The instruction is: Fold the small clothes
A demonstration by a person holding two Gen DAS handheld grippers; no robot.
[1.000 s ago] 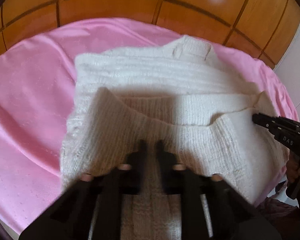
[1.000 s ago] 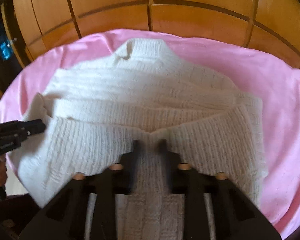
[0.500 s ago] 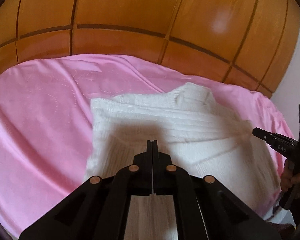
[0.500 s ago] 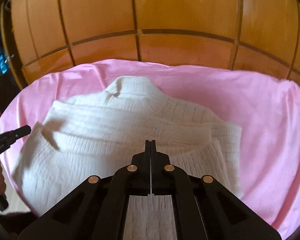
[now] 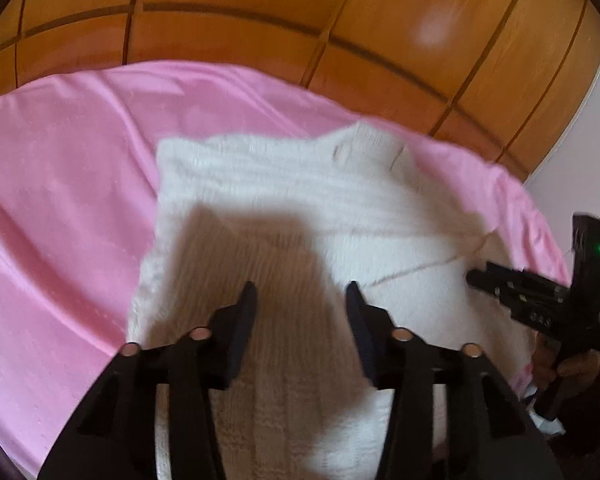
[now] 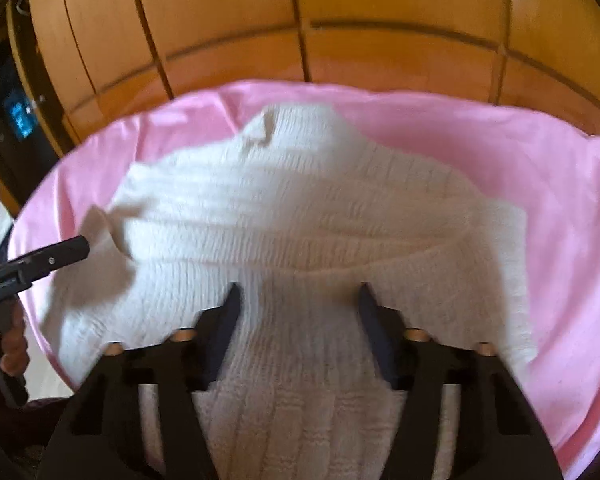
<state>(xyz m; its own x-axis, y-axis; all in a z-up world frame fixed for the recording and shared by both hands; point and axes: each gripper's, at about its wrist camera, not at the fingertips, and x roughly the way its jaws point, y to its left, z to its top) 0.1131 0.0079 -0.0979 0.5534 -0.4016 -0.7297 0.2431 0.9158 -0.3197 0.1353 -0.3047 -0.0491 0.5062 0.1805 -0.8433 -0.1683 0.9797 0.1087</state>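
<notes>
Blue screen (image 6: 20,118) — right-wrist view only

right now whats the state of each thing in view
sweater: lying on the sheet, partly folded, bottom part turned up over the body, collar at the far end
sheet: spread under the sweater, a bit wrinkled
left claw: open, has just been opening, nothing gripped, sweater below
right claw: open, has just been opening, nothing gripped, sweater below
</notes>
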